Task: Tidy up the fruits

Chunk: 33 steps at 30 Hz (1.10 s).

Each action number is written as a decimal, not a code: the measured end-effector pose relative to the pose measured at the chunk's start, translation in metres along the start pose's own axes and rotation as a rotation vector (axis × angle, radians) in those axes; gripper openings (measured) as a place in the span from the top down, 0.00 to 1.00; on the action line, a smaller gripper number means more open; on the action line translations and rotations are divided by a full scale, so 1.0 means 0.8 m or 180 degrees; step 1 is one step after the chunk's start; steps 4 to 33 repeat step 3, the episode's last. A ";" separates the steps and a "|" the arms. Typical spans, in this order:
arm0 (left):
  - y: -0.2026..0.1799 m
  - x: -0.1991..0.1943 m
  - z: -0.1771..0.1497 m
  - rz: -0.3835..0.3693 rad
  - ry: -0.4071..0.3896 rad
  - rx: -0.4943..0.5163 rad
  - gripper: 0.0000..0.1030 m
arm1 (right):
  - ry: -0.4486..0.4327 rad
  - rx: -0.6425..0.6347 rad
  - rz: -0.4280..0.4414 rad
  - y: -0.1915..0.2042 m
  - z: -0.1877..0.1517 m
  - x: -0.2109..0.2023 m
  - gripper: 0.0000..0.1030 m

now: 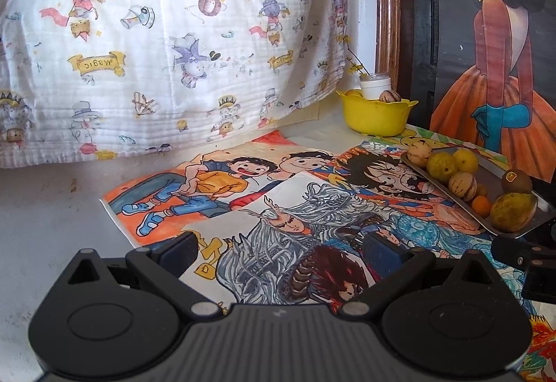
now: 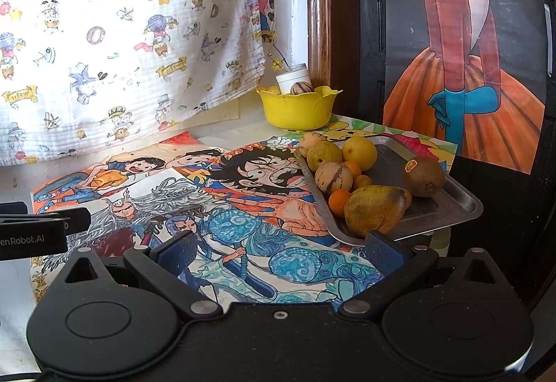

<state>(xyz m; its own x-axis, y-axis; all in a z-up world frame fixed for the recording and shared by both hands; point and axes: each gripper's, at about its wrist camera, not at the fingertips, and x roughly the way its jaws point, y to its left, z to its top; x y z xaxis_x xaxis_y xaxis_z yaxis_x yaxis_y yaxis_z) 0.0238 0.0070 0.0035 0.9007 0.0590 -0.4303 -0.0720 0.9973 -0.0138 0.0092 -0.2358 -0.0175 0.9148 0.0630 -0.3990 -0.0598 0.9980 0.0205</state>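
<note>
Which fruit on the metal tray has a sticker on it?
The round brown fruit lying apart on the far right of the metal tray; a small orange-yellow sticker is on its top. The others are unlabelled.

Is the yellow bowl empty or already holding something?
Holding something. The yellow bowl has a striped fruit and a white jar showing above its rim, with another yellowish fruit at the left edge.

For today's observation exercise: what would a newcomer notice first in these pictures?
Probably the bright cartoon drawings covering the table. Next, the metal tray of fruit at the right, with a big pear at its near end. Behind it stands a yellow bowl by the patterned cloth.
</note>
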 end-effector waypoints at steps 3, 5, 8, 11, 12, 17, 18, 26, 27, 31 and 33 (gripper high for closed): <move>-0.001 0.000 0.000 0.0006 0.0005 0.0005 0.00 | -0.0001 0.0000 -0.0001 0.000 -0.001 -0.001 0.01; -0.001 0.000 0.000 0.0006 0.0005 0.0005 0.00 | -0.0001 0.0000 -0.0001 0.000 -0.001 -0.001 0.01; -0.001 0.000 0.000 0.0006 0.0005 0.0005 0.00 | -0.0001 0.0000 -0.0001 0.000 -0.001 -0.001 0.01; -0.001 0.000 0.000 0.0006 0.0005 0.0005 0.00 | -0.0001 0.0000 -0.0001 0.000 -0.001 -0.001 0.01; -0.001 0.000 0.000 0.0006 0.0005 0.0005 0.00 | -0.0001 0.0000 -0.0001 0.000 -0.001 -0.001 0.01; -0.001 0.000 0.000 0.0006 0.0005 0.0005 0.00 | -0.0001 0.0000 -0.0001 0.000 -0.001 -0.001 0.01; -0.001 0.000 0.000 0.0006 0.0005 0.0005 0.00 | -0.0001 0.0000 -0.0001 0.000 -0.001 -0.001 0.01; -0.001 0.000 0.000 0.0006 0.0005 0.0005 0.00 | -0.0001 0.0000 -0.0001 0.000 -0.001 -0.001 0.01; -0.001 0.000 0.000 0.0006 0.0005 0.0005 0.00 | -0.0001 0.0000 -0.0001 0.000 -0.001 -0.001 0.01; -0.001 0.000 0.000 0.0006 0.0005 0.0005 0.00 | -0.0001 0.0000 -0.0001 0.000 -0.001 -0.001 0.01; -0.001 0.000 0.000 0.0006 0.0005 0.0005 0.00 | -0.0001 0.0000 -0.0001 0.000 -0.001 -0.001 0.01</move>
